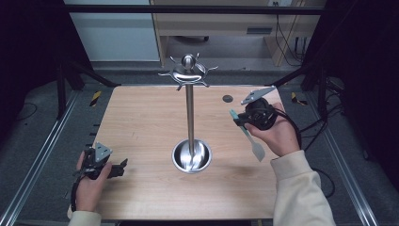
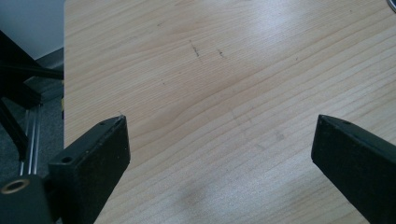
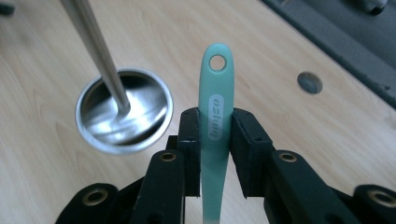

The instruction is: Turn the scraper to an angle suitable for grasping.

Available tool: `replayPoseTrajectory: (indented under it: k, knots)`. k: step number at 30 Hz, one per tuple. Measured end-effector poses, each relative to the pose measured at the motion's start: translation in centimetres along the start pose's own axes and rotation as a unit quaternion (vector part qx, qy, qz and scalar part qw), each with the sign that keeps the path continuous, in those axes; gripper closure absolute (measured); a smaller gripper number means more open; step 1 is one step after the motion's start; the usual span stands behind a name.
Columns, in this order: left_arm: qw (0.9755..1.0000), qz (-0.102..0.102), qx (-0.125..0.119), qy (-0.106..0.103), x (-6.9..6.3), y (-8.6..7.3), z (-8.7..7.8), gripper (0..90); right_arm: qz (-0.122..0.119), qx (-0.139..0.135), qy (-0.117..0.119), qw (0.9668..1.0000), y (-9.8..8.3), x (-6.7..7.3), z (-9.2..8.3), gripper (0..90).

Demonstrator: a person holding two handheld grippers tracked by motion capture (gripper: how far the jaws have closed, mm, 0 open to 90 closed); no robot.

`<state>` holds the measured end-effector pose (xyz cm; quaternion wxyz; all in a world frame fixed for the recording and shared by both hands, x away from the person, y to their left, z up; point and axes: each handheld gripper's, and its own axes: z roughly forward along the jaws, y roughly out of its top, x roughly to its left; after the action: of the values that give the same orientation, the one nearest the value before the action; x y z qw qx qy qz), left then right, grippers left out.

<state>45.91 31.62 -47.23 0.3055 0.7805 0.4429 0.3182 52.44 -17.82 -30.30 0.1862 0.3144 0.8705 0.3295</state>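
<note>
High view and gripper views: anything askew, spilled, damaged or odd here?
Nothing stands out. The metal hook stand is upright in its round base on the wooden table. The right gripper is shut on a teal spatula, hanging hole clear of the pads. The left gripper is open over bare wood.

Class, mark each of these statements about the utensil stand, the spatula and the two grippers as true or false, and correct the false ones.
1. The right gripper is shut on the teal spatula. True.
2. The left gripper holds a spoon. False: its jaws stand open over bare table.
3. The spatula's handle end has a hole. True.
4. The spatula already hangs on the metal stand. False: it is held in the air to one side of it.
5. The stand's pole rises from a round metal base. True.
</note>
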Motion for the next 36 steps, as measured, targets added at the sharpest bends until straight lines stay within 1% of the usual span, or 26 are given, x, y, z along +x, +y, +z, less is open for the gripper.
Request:
replayPoseTrajectory:
  k: [1,2,3,4,5,6,7,8,9,12,13,14,15,16,19,21,22,23,24,26,30,31,32,33,35,36]
  knots:
    - [1.0,0.0,-0.002,0.0,0.0,0.0,0.0,4.2,0.001,-0.021,-0.007,0.9997,0.6,0.0,-0.4,74.4]
    - [1.0,0.0,-0.002,0.0,0.0,0.0,0.0,4.2,0.001,-0.021,-0.007,0.9997,0.6,0.0,-0.4,74.4]
    - [1.0,0.0,-0.005,-0.001,0.0,0.0,-0.1,4.2,0.001,-0.028,-0.011,0.9996,0.8,0.0,-0.6,74.4]
    - [1.0,-0.001,-0.008,-0.001,0.0,0.0,-0.2,4.1,0.002,-0.048,-0.012,0.9988,1.3,0.1,-1.1,74.4]
    - [1.0,-0.001,-0.008,-0.001,0.0,0.0,-0.2,4.1,0.002,-0.048,-0.012,0.9988,1.3,0.1,-1.1,74.4]
    - [1.0,-0.002,-0.009,0.0,0.1,0.0,-0.2,4.1,0.003,-0.056,-0.011,0.9983,1.5,0.1,-1.3,74.4]
    - [1.0,-0.002,-0.009,0.0,0.1,0.0,-0.2,4.1,0.006,-0.073,-0.009,0.9972,1.7,0.4,-1.6,74.4]
    - [1.0,-0.002,-0.008,0.001,0.1,0.0,-0.2,4.1,0.006,-0.073,-0.009,0.9972,1.7,0.4,-1.6,74.4]
    - [1.0,-0.003,-0.007,0.001,0.2,0.0,-0.2,4.1,0.007,-0.089,-0.01,0.996,1.7,0.9,-1.8,74.4]
    - [1.0,-0.003,-0.005,0.003,0.2,-0.1,-0.2,4.1,0.008,-0.095,-0.014,0.9954,1.5,1.4,-1.7,74.4]
    - [1.0,-0.005,-0.006,0.003,0.2,-0.1,-0.2,4.1,0.006,-0.093,-0.017,0.9955,1.5,1.8,-1.6,74.4]
    - [1.0,-0.005,-0.006,0.002,0.2,0.0,-0.2,4.1,0.0,-0.083,-0.02,0.9963,1.6,2.2,-1.4,74.4]
    - [1.0,-0.005,-0.006,0.002,0.2,0.0,-0.2,4.1,0.0,-0.083,-0.02,0.9963,1.6,2.2,-1.4,74.4]
    - [1.0,-0.004,-0.006,0.001,0.2,0.0,-0.2,4.1,0.0,-0.093,-0.018,0.9955,1.7,2.6,-1.5,74.4]
    - [0.9999,-0.004,-0.011,0.002,0.2,0.2,-0.3,4.1,-0.004,-0.102,-0.015,0.9947,1.8,3.2,-1.7,74.4]
    - [0.9999,-0.004,-0.012,0.002,0.3,0.2,-0.3,4.1,-0.002,-0.104,-0.017,0.9945,1.7,3.3,-1.7,74.4]
    - [0.9999,-0.004,-0.014,0.001,0.3,0.2,-0.3,4.1,-0.002,-0.11,-0.017,0.9938,1.6,3.4,-1.8,74.3]
    - [0.9997,-0.003,-0.024,-0.006,0.4,0.3,-0.4,4.0,0.007,-0.118,-0.02,0.9928,1.3,3.5,-2.1,74.3]
    - [0.9997,-0.003,-0.024,-0.006,0.4,0.3,-0.4,4.0,0.007,-0.118,-0.02,0.9928,1.3,3.5,-2.1,74.3]
    - [0.9996,0.0,-0.028,-0.006,0.4,0.4,-0.4,4.0,0.017,-0.125,-0.025,0.9917,0.9,3.5,-2.4,74.3]
    - [0.9998,0.005,-0.02,-0.005,0.1,0.5,-0.2,4.0,0.038,-0.14,-0.025,0.989,0.0,3.0,-3.1,74.3]
    - [0.9998,0.005,-0.02,-0.005,0.1,0.5,-0.2,4.0,0.038,-0.14,-0.025,0.989,0.0,3.0,-3.1,74.3]
    - [0.9998,0.004,-0.021,-0.004,0.1,0.5,-0.2,4.0,0.043,-0.147,-0.025,0.9879,-0.2,2.8,-3.3,74.3]
    - [0.9998,0.004,-0.021,-0.004,0.1,0.5,-0.2,4.0,0.043,-0.147,-0.025,0.9879,-0.2,2.8,-3.3,74.3]
    - [0.9998,0.003,-0.02,-0.003,0.1,0.4,-0.1,4.0,0.048,-0.154,-0.021,0.9867,-0.2,2.7,-3.4,74.3]
    - [0.9998,0.003,-0.02,-0.002,0.1,0.4,-0.1,4.0,0.052,-0.16,-0.021,0.9855,-0.2,2.7,-3.6,74.3]
